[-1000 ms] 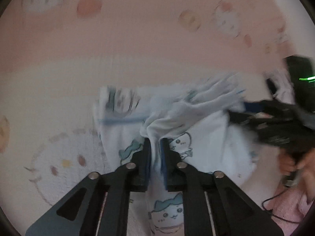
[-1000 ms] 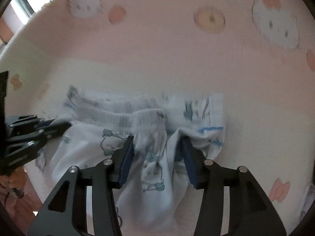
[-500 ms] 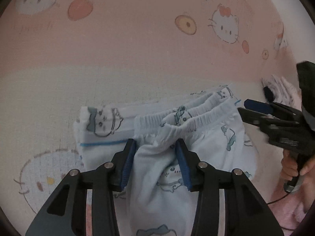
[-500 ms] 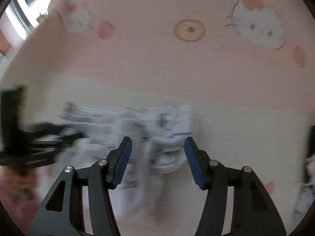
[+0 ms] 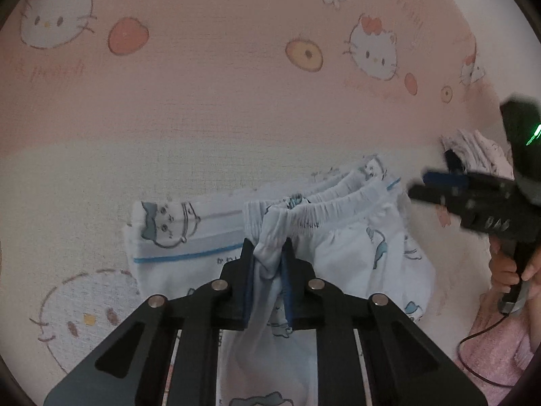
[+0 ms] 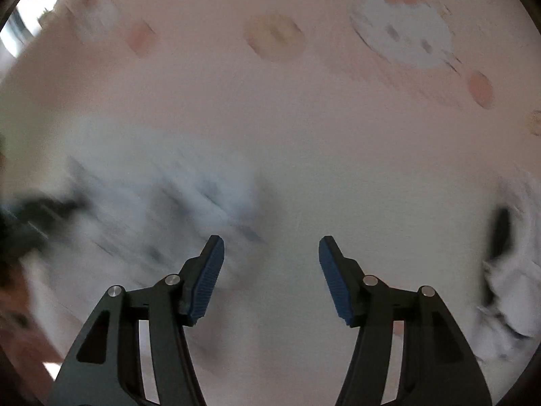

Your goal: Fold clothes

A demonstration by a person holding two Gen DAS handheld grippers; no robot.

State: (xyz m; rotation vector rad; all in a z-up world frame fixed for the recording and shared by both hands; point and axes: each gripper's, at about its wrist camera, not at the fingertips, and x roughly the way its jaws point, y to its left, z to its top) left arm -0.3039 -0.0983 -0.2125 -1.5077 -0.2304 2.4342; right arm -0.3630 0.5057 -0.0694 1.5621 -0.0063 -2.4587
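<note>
Shorts lie partly folded on the bedsheet, a bunch of their cloth pinched in my left gripper. My right gripper hangs wide apart, holding nothing. I judge a fold is underway; next, carry the pinched cloth across.

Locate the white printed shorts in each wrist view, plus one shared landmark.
Left wrist: white printed shorts lower centre, fabric pinched in the left gripper.
Right wrist: blurred pale mass at left, likely them; right gripper open, beside it.
Shared landmark: pink cat-print sheet.
</note>
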